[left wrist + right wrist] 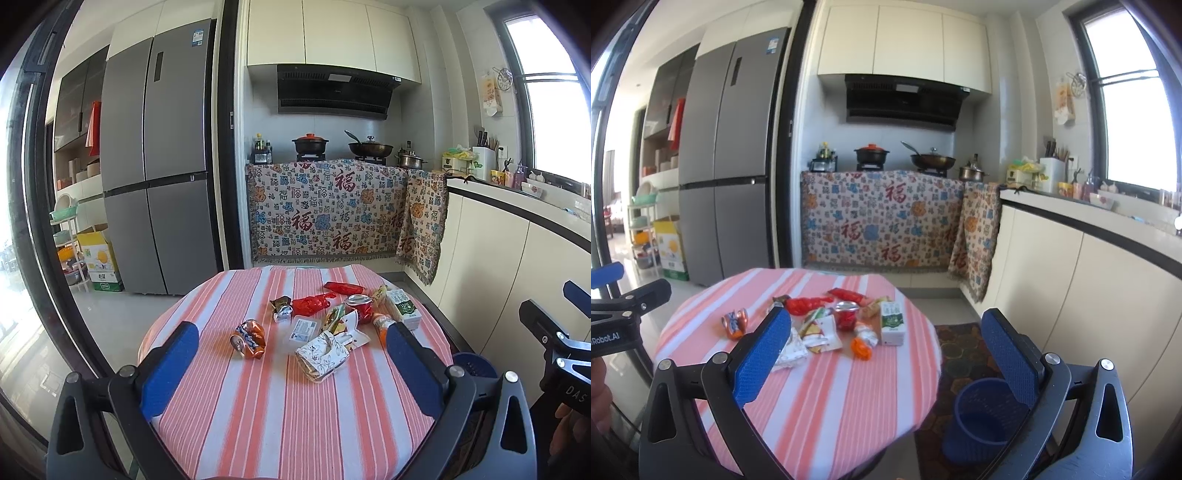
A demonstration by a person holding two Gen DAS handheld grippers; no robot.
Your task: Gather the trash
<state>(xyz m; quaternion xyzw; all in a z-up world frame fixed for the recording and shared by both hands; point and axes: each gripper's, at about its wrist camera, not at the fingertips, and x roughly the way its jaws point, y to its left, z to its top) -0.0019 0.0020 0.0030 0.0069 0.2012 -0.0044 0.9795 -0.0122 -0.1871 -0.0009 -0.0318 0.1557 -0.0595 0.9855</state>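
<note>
Trash lies on a round table with a striped cloth [258,406]: a crushed orange can [248,339], a patterned paper box [322,353], a white milk carton [402,308], a red cup [359,307], red wrappers [310,304] and a small orange bottle [382,325]. My left gripper [291,347] is open and empty, held above the table's near side. My right gripper [886,338] is open and empty, held over the table's right edge. A blue bin [982,421] stands on the floor right of the table. The can [735,323] and carton [892,321] show in the right wrist view too.
A grey fridge [159,155] stands at the back left. A stove counter draped with a patterned cloth [325,210] is behind the table. A white counter [1089,266] runs along the right. A dark rug [964,347] lies under the bin.
</note>
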